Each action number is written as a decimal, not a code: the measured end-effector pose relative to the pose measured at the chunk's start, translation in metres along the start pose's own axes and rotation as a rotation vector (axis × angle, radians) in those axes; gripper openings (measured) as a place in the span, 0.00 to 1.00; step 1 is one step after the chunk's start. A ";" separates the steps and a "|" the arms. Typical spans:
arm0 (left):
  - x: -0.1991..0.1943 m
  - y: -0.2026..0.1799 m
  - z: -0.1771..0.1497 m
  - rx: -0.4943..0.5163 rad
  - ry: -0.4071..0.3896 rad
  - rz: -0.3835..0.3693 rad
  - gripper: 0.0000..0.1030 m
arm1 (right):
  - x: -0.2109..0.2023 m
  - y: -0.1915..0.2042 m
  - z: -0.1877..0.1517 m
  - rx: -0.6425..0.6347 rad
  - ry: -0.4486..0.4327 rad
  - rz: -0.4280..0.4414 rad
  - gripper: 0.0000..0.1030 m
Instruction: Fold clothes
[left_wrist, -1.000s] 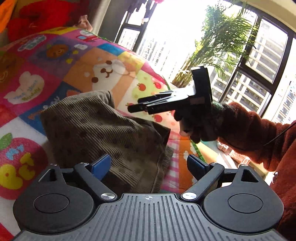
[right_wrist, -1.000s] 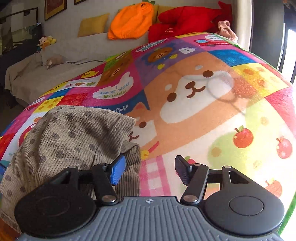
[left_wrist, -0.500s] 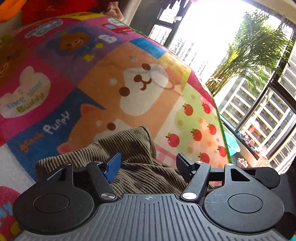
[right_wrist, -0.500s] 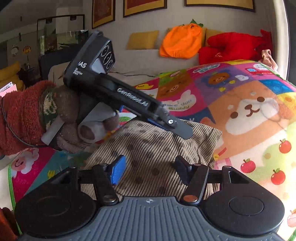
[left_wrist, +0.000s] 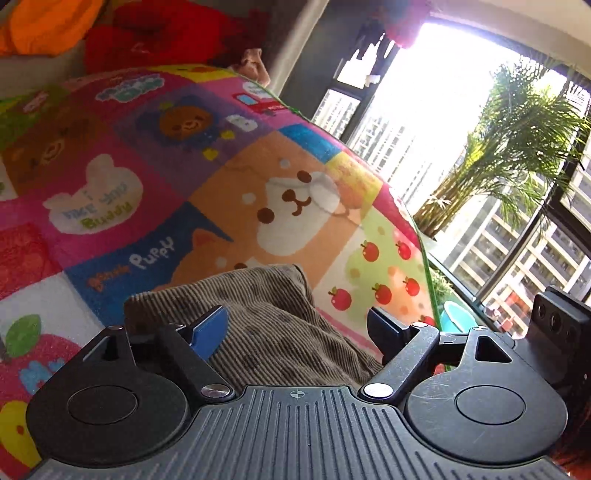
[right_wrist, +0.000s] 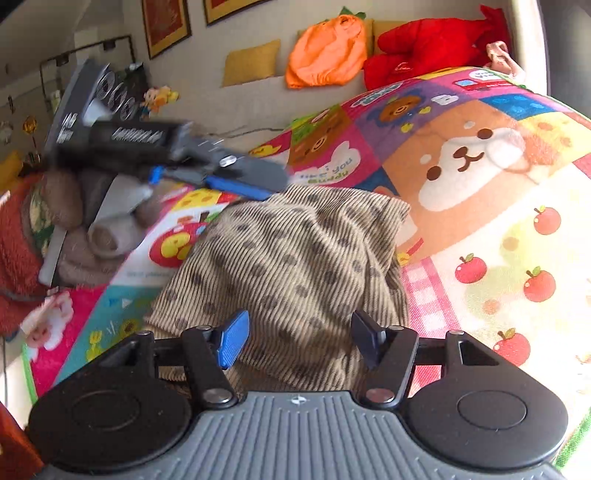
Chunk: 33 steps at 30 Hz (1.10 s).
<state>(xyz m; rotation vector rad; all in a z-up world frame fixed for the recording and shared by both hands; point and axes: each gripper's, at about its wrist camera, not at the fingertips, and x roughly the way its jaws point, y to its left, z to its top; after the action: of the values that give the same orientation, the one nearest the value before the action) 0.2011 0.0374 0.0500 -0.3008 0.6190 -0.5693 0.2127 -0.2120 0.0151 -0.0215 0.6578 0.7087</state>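
Both tongs opening, empty, over the folded corduroy garment (right_wrist: 295, 258); left tongs (right_wrist: 243, 181) motion-blurred.

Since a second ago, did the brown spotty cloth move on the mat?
Cannot tell. The brown spotty cloth lies beside the puppy picture on the mat, but the camera swung.

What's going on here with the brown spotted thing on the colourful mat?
A person is folding clothes with hand-held tongs, one set in each hand. A brown spotted corduroy garment lies bunched in a compact, folded-looking heap on the cartoon play mat. The right tongs hover at its near edge, jaws opening, with cloth showing between them but not pinched. The left tongs, held by a gloved hand, are at the garment's other side, jaws also opening and gripping nothing.
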 end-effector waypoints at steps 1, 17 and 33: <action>-0.004 0.004 -0.005 -0.012 -0.002 0.033 0.82 | -0.004 -0.009 0.007 0.041 -0.023 -0.002 0.65; -0.006 0.035 -0.025 -0.171 -0.001 0.061 0.63 | 0.075 -0.048 0.041 0.292 -0.058 0.081 0.24; -0.007 -0.004 0.022 0.012 -0.092 0.024 0.63 | 0.072 -0.059 0.013 0.050 0.010 -0.266 0.24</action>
<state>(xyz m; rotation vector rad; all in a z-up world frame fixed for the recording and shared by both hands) 0.2085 0.0403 0.0720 -0.3061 0.5298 -0.5331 0.2971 -0.2107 -0.0267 -0.0651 0.6678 0.4362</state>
